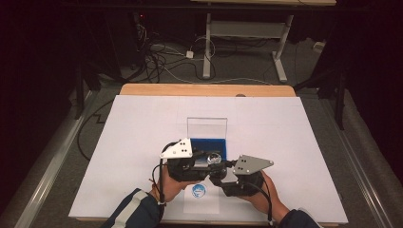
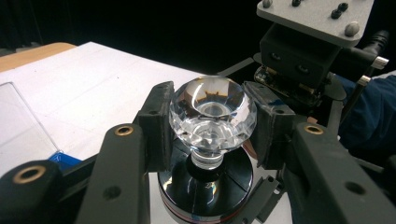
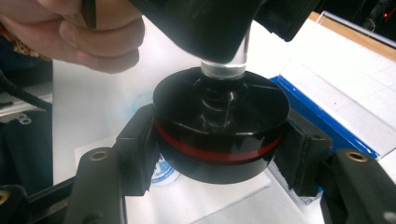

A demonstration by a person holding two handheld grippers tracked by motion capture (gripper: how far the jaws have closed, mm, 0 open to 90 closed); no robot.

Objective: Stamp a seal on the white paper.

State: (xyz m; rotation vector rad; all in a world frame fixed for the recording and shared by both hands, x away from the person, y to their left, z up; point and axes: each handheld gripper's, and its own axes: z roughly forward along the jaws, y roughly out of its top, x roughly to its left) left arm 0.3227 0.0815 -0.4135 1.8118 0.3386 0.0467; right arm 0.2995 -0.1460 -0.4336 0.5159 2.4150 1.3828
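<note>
A faceted clear crystal (image 2: pixel 212 116) stands on a short glass stem above a round black base with a red band (image 3: pixel 219 128). My left gripper (image 2: pixel 212 128) is shut on the crystal head, one jaw on each side. My right gripper (image 3: pixel 219 149) is shut on the black base from below. In the high view both grippers meet near the table's front middle, left gripper (image 1: pixel 205 161) and right gripper (image 1: pixel 219 172), with the crystal (image 1: pixel 215 158) between them, held just above the table.
An open case with a blue floor (image 1: pixel 209 144) and an upright clear lid (image 1: pixel 206 127) sits right behind the grippers. A white sheet with a round blue logo (image 1: pixel 199 191) lies beneath them. White table surface (image 1: pixel 294 142) stretches to both sides.
</note>
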